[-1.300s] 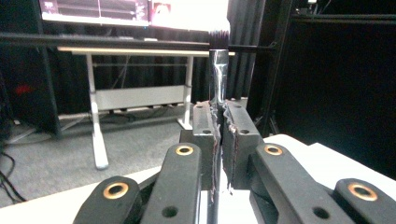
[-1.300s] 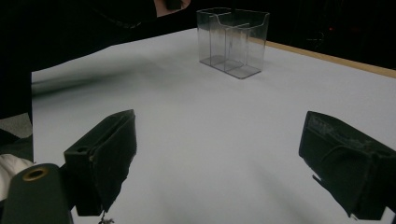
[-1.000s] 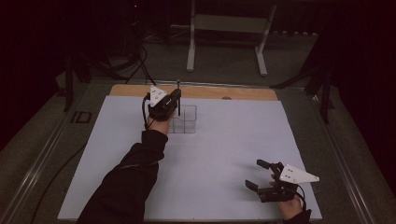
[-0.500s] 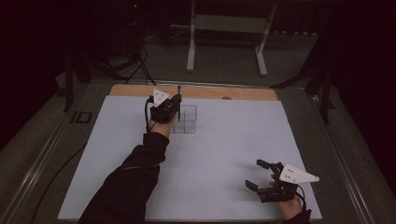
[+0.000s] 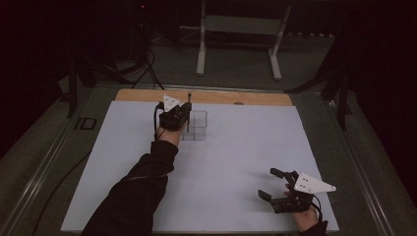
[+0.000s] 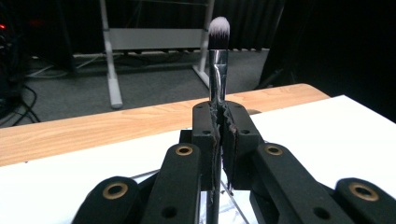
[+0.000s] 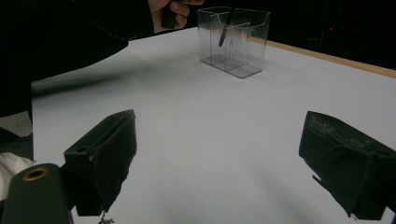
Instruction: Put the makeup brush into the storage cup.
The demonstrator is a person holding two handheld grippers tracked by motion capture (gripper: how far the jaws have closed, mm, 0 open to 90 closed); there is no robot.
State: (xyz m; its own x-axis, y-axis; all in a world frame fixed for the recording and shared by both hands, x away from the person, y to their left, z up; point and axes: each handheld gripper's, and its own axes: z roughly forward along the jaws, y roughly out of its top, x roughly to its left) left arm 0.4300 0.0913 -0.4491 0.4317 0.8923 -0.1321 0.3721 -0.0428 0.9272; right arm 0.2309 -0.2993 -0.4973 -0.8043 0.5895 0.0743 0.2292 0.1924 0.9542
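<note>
High view is showing the left tongs (image 5: 183, 114) working at the upper middle of the frame, clamping a makeup brush (image 5: 189, 101) upright just beside a clear plastic organizer (image 5: 196, 126) that is sitting on the white surface (image 5: 236, 162). Looking along the left tongs (image 6: 219, 135) in the left gripper view, the pads are pinching the brush's (image 6: 217, 70) metal shaft, with the white-tipped bristles pointing up at the top centre of the frame and the handle running down between the jaws. From the right gripper view, a dark handle tip (image 7: 223, 33) is hanging inside the organizer (image 7: 233, 39) at the upper middle of the frame, seemingly in its left compartment and not yet resting on the bottom, though the clear walls are making this hard to judge.

The right tongs (image 5: 278, 186) are resting at the lower right of the high view, spread wide and holding nothing; their jaws are framing bare surface (image 7: 210, 140) in their own view.

Judging from this, the risk lies in the release. The organizer is looking light and nothing is bracing it, so a sideways push from the handle against a wall could be sliding or tipping it. Letting go with the brush high or tilted could be leaving it leaning hard on the rim, or dropping outside the compartment altogether.
</note>
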